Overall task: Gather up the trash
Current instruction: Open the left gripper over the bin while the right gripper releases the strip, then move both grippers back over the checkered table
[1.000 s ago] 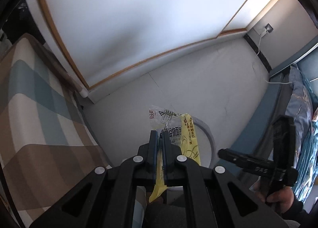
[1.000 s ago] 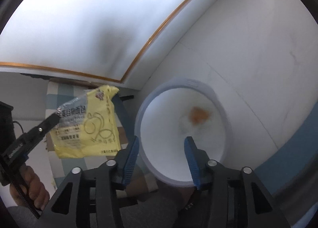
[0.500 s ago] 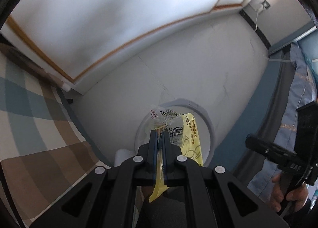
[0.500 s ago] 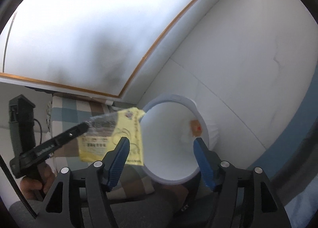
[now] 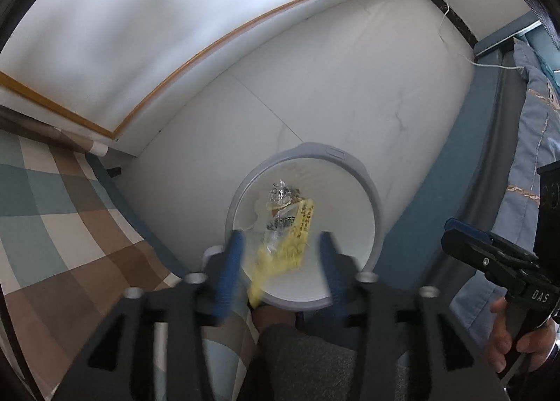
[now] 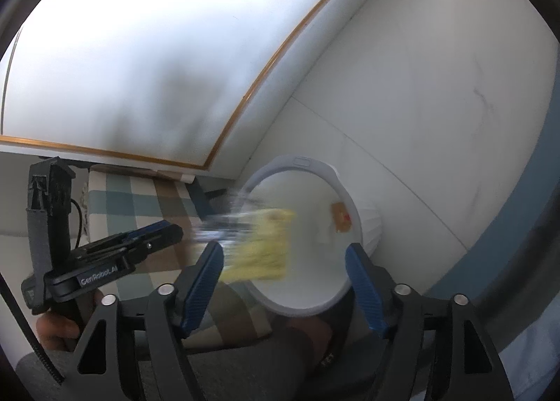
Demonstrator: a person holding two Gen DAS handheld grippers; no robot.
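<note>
A yellow and clear snack wrapper (image 5: 285,236) hangs free in the air, blurred, over the mouth of a white waste bin (image 5: 364,180). My left gripper (image 5: 280,254) is open just above the bin's near rim, its fingers either side of the wrapper without touching it. In the right wrist view the wrapper (image 6: 260,247) is a blur beside the bin (image 6: 367,222), just off the tip of the left gripper (image 6: 175,231). My right gripper (image 6: 285,266) is open and empty above the bin's near rim. A small orange scrap (image 6: 341,220) lies inside the bin.
A checked sofa cushion (image 5: 63,219) lies left of the bin. A bed with blue bedding (image 5: 532,170) is on the right. White floor tiles (image 5: 350,86) stretch to a wall with a wooden skirting strip. A white cable (image 5: 451,26) runs from a wall socket.
My left gripper moved over the bin and opened, letting go of the wrapper, which now falls toward the bin. The right gripper opened a little wider and drew back.
</note>
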